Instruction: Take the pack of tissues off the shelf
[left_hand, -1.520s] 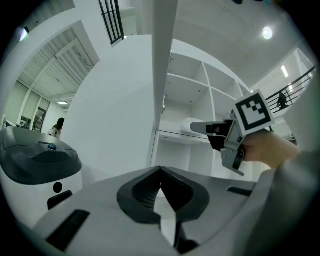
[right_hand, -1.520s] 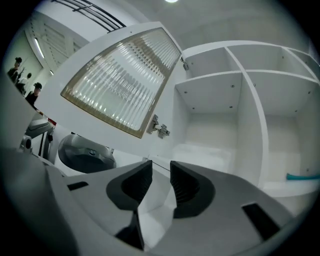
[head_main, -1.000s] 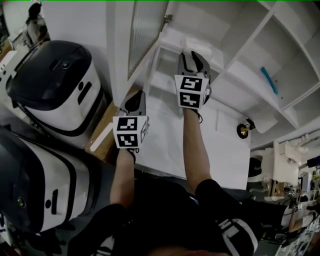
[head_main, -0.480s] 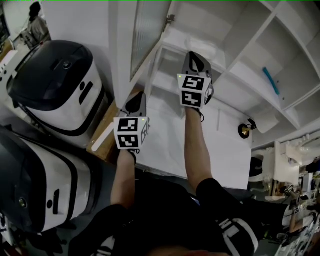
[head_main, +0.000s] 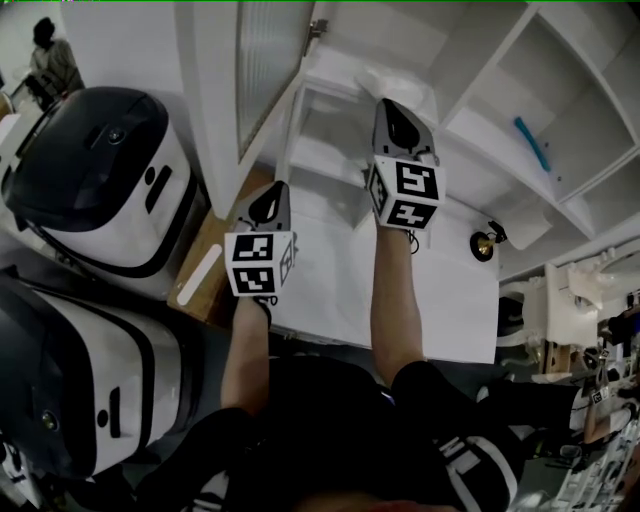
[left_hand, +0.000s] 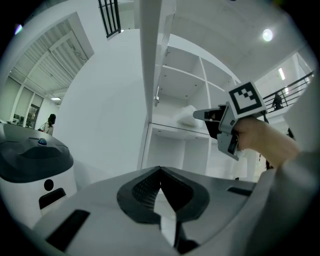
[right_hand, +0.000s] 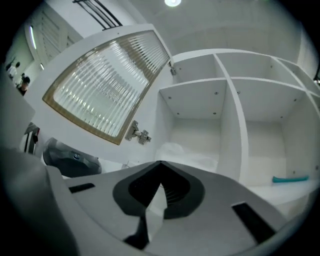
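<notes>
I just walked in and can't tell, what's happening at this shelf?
A person with a gripper in each hand is working at a white shelf whose door stands open. The right gripper reaches into a compartment, jaws shut, tips at the near edge of the tissues lying there. Whether it has pinched the wrapper cannot be told. The left gripper hangs lower down, shut and empty. The tissues are not yet off the shelf.

Your right claw (right_hand: 159, 163) covers the near edge of the pack of tissues (right_hand: 173, 149), a washed-out pale lump, so you cannot tell whether it pinches the wrap. The teal thing (right_hand: 290, 178) on the shelf (right_hand: 277, 191) beside it is too small to name.
</notes>
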